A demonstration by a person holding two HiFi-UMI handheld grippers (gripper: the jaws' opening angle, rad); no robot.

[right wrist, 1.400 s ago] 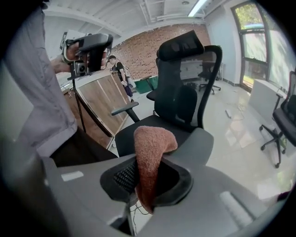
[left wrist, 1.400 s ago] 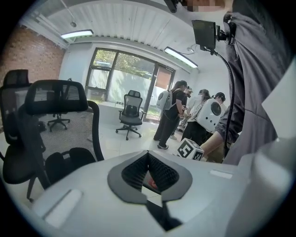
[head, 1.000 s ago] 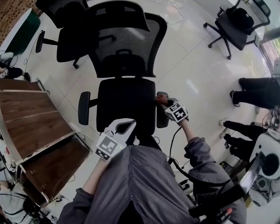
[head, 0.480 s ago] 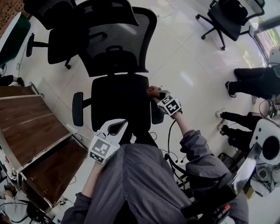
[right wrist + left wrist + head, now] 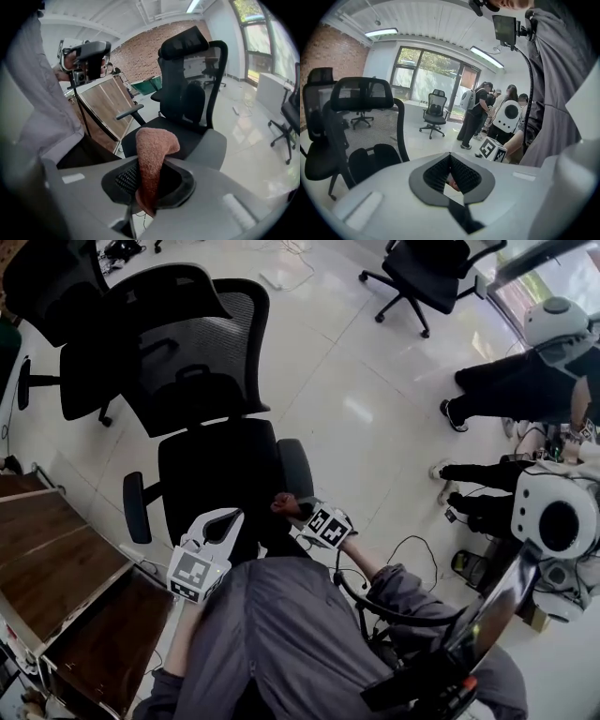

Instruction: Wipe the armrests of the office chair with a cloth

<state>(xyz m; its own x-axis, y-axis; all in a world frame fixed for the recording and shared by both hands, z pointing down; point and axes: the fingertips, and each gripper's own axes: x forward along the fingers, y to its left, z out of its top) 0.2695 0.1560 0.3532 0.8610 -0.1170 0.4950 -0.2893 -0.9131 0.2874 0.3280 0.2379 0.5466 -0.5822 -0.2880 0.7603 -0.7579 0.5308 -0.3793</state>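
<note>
The black mesh office chair [image 5: 217,470] faces me. Its right armrest [image 5: 294,468] [image 5: 212,149] and left armrest [image 5: 135,507] [image 5: 129,111] both show. My right gripper [image 5: 294,512] [image 5: 149,165] is shut on a pinkish-brown cloth [image 5: 281,505] [image 5: 153,149]. It holds the cloth just off the near end of the right armrest, apart from the pad. My left gripper [image 5: 228,517] [image 5: 450,157] hovers over the seat's front edge with its tips together and nothing held.
A wooden desk [image 5: 56,568] stands at my left. More office chairs stand behind [image 5: 56,324] and at the far side [image 5: 422,268]. People [image 5: 511,381] and white equipment [image 5: 555,514] stand at the right. A cable [image 5: 412,549] lies on the floor.
My right gripper drew the cloth back along the right armrest from its far part to just past its near end. The head view swung; the left gripper stayed over the seat front.
</note>
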